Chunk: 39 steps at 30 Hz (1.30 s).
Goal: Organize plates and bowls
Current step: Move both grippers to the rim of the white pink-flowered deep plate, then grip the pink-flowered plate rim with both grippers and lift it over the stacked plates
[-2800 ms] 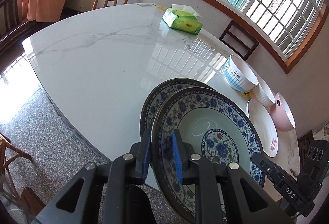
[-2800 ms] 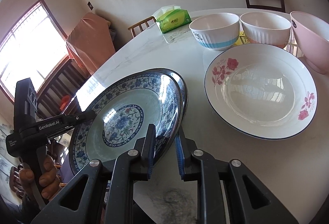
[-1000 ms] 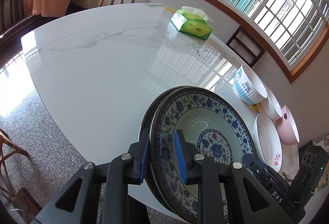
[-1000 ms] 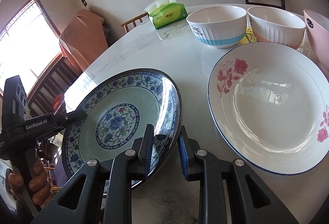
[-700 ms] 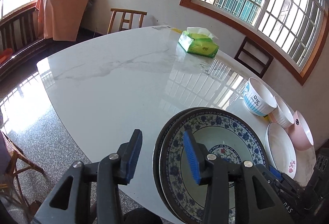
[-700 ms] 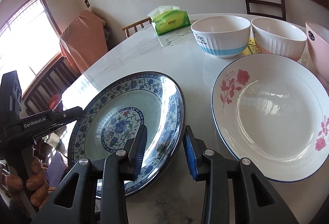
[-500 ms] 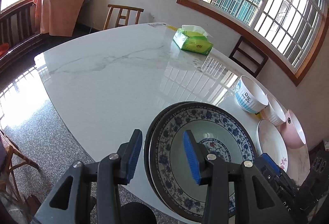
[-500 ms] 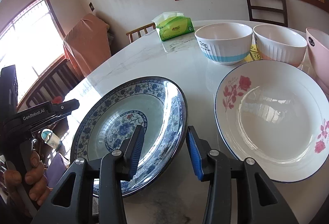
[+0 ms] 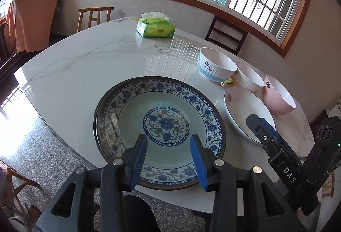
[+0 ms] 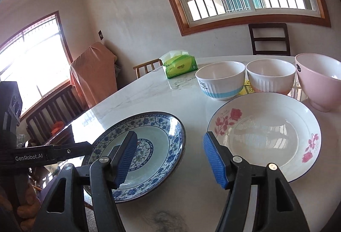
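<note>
Two blue-and-white floral plates [image 9: 162, 125] lie stacked flat at the near edge of the marble table [image 9: 85, 65]. My left gripper [image 9: 168, 138] hovers above their near rim, open, its pads off the plate. In the right wrist view the stack [image 10: 153, 142] sits lower left. My right gripper [image 10: 170, 136] is over the gap between the stack and a white rose plate [image 10: 264, 136]; its jaws are opening with nothing between them. Behind stand a blue-banded bowl [image 10: 220, 80], a ribbed white bowl [image 10: 270, 76] and a pink bowl [image 10: 319, 82].
A green tissue pack [image 9: 155, 28] sits at the table's far side. Wooden chairs [image 9: 226, 36] stand behind the table. A hand [image 10: 25, 210] holds the left gripper's handle at the lower left. A dark smudge [image 10: 164, 219] marks the table near me.
Both grippers let go of the top plate's rim, opened wider and drew back and up. The plate now rests flat on the one beneath it.
</note>
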Motion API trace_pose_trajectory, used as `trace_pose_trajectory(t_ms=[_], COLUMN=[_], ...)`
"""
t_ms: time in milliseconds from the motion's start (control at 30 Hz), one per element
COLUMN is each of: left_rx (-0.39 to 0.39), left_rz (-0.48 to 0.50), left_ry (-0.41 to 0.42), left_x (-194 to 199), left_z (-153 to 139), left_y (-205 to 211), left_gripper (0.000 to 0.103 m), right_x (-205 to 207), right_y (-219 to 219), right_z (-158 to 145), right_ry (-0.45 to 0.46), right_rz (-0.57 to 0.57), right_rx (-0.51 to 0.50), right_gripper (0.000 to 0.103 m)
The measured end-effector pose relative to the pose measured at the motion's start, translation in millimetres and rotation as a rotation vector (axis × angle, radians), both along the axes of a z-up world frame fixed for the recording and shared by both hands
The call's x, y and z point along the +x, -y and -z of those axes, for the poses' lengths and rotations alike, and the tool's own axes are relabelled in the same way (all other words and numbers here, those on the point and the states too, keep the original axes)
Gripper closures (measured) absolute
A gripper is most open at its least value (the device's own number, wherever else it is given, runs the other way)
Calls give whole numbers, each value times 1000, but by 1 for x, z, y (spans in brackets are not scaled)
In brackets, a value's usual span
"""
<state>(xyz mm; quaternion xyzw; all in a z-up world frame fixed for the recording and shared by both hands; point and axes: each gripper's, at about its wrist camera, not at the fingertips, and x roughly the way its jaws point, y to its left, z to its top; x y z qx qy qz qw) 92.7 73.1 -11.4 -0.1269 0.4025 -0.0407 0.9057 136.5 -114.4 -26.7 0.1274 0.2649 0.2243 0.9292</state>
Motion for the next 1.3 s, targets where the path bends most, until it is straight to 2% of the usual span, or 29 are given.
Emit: trace_pose_trajectory(t_ms=[167,333,467,567,700,900,1033,1100,1267,1300], left_rx=[7,-31,-81,-116,-141,-148,-172,-132,-143,-145], left_rz=[69,139,201,229,251,250,245,233,220,219], left_ry=[9,11,-20,-90,-173,-269,-318,-316,-345,-345], left_x=[5,28,66,101,138,176,186,188,186,185], left_z=[-9,-25,-32,-26,-13,12,25,26,39,41], left_y=[26,48,65,77,93,107,113,117,122,122], left_gripper=[60,61,60,60,60,60,60,60,60,60], right_x=[-5,0,12,24,41,53,60,63,71,72], right_y=[42,104,144,157,158,161,163,163,160,159], right_z=[2,12,27,38,49,57,58,58,59,59], right_ry=[-16,-98,-203,-280,-371,-423,-437,-445,-476,-480], right_rz=[114,247,315,321,307,310,303,300,279,273], right_rx=[54,171,293,349,369,382,365,353,327,321], right_gripper=[41,40,49,55,61,66,70,74,90,90])
